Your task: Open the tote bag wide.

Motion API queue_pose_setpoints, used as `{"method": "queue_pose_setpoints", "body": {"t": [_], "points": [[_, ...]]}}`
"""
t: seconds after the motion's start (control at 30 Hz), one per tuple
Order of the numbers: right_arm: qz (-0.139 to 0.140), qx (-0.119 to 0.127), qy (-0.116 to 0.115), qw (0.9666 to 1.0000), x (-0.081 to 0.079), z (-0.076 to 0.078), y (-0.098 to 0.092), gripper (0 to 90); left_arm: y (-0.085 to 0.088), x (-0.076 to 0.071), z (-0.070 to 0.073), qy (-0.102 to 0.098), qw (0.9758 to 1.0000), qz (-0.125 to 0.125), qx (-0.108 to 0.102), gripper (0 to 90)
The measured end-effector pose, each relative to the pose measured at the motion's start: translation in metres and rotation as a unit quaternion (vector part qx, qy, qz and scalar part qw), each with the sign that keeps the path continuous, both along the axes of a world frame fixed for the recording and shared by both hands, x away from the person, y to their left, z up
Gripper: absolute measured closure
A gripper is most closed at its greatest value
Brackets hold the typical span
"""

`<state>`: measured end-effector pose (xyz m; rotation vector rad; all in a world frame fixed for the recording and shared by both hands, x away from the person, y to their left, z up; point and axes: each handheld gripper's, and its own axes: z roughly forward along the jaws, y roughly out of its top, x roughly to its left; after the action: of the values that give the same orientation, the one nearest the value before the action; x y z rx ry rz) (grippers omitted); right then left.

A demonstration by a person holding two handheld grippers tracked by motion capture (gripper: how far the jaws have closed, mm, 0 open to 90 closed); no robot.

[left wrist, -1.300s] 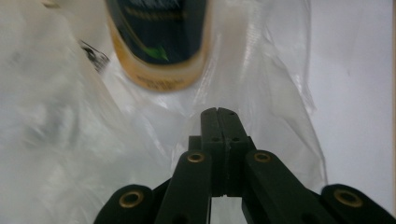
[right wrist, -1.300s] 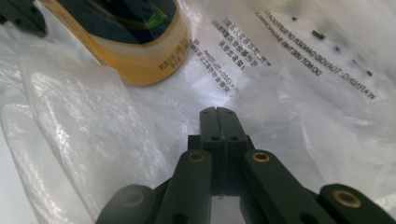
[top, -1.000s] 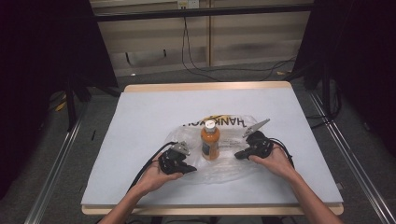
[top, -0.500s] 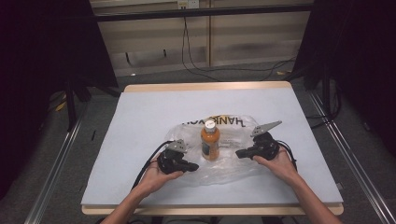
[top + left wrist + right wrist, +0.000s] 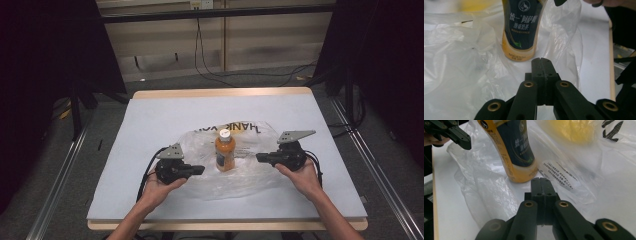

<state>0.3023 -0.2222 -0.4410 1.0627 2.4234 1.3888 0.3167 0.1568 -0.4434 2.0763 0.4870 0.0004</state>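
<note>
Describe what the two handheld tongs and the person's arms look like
Both tongs, left and right, are black with two flat jaws on linkage arms pinned by brass-coloured rivets. Each carries a grey three-cornered plate on top and trails a black cable. The forearms are bare: no sleeves or gloves in sight.

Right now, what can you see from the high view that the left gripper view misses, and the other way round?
The high view takes in the whole table, both forearms, the bottle's white cap and the black lettering on the plastic bag.

The left gripper view gives the close detail: the bottle's dark label with its printed characters, and the left gripper with its jaws pressed together, holding nothing.

Both show the orange bottle standing upright on the clear bag, with the right gripper beyond it.
</note>
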Motion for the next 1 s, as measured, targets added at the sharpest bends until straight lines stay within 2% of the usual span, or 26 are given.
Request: {"method": "queue_pose_setpoints", "body": {"t": [0.13, 0.27, 0.3, 0.33, 0.37, 0.4, 0.43, 0.5, 0.57, 0.6, 0.63, 0.67, 0.7, 0.73, 0.77, 0.8, 1.0], "points": [[-0.018, 0.015, -0.014, 0.9996, -0.003, 0.005, -0.005, 90.0, 0.004, 0.000, 0.001, 0.001, 0.9998, 0.015, -0.015, 88.1], [-0.031, 0.025, -0.026, 0.9989, -0.008, 0.009, -0.011, 90.0, 0.009, -0.003, 0.004, -0.022, 0.9993, 0.027, -0.016, 85.2], [-0.035, 0.027, -0.032, 0.9985, -0.010, 0.010, -0.013, 87.1, 0.010, -0.004, 0.004, -0.029, 0.9989, 0.032, -0.017, 81.7], [-0.038, 0.020, -0.041, 0.9982, -0.013, 0.012, -0.014, 82.3, 0.012, -0.006, 0.005, -0.033, 0.9982, 0.047, -0.019, 67.6], [-0.039, 0.022, -0.043, 0.9981, -0.015, 0.012, -0.015, 78.3, 0.013, -0.006, 0.006, -0.035, 0.9978, 0.054, -0.019, 62.0], [-0.039, 0.022, -0.043, 0.9981, -0.015, 0.012, -0.015, 78.3, 0.013, -0.006, 0.006, -0.035, 0.9978, 0.054, -0.019, 61.6], [-0.049, 0.026, -0.053, 0.9971, -0.020, 0.014, -0.016, 58.9, 0.015, -0.007, 0.006, -0.039, 0.9975, 0.055, -0.025, 60.6], [-0.055, 0.022, -0.058, 0.9965, -0.024, 0.015, -0.016, 49.9, 0.017, -0.012, 0.008, -0.046, 0.9967, 0.061, -0.029, 53.0], [-0.060, 0.035, -0.061, 0.9957, -0.029, 0.017, -0.019, 37.1, 0.019, -0.015, 0.010, -0.052, 0.9953, 0.079, -0.023, 37.7], [-0.060, 0.035, -0.061, 0.9957, -0.029, 0.017, -0.019, 37.1, 0.019, -0.015, 0.010, -0.052, 0.9953, 0.079, -0.023, 32.4], [-0.065, 0.036, -0.062, 0.9953, -0.032, 0.017, -0.020, 34.0, 0.021, -0.017, 0.011, -0.049, 0.9951, 0.081, -0.027, 32.4], [-0.067, 0.037, -0.066, 0.9949, -0.035, 0.018, -0.021, 31.6, 0.022, -0.018, 0.011, -0.051, 0.9950, 0.083, -0.025, 25.2], [-0.069, 0.038, -0.064, 0.9948, -0.037, 0.018, -0.022, 29.5, 0.023, -0.019, 0.011, -0.055, 0.9943, 0.089, -0.020, 25.2], [-0.070, 0.041, -0.061, 0.9948, -0.039, 0.017, -0.023, 21.8, 0.025, -0.020, 0.012, -0.054, 0.9937, 0.096, -0.018, 15.7], [-0.070, 0.041, -0.061, 0.9948, -0.039, 0.017, -0.023, 21.8, 0.026, -0.020, 0.011, -0.050, 0.9935, 0.100, -0.021, 15.7], [-0.077, 0.038, -0.058, 0.9946, -0.042, 0.016, -0.025, 15.5, 0.029, -0.021, 0.011, -0.047, 0.9934, 0.102, -0.022, 12.0], [-0.078, 0.036, -0.055, 0.9948, -0.049, 0.014, -0.030, 3.1, 0.041, -0.030, 0.017, -0.059, 0.9911, 0.118, -0.021, 5.6]]}}
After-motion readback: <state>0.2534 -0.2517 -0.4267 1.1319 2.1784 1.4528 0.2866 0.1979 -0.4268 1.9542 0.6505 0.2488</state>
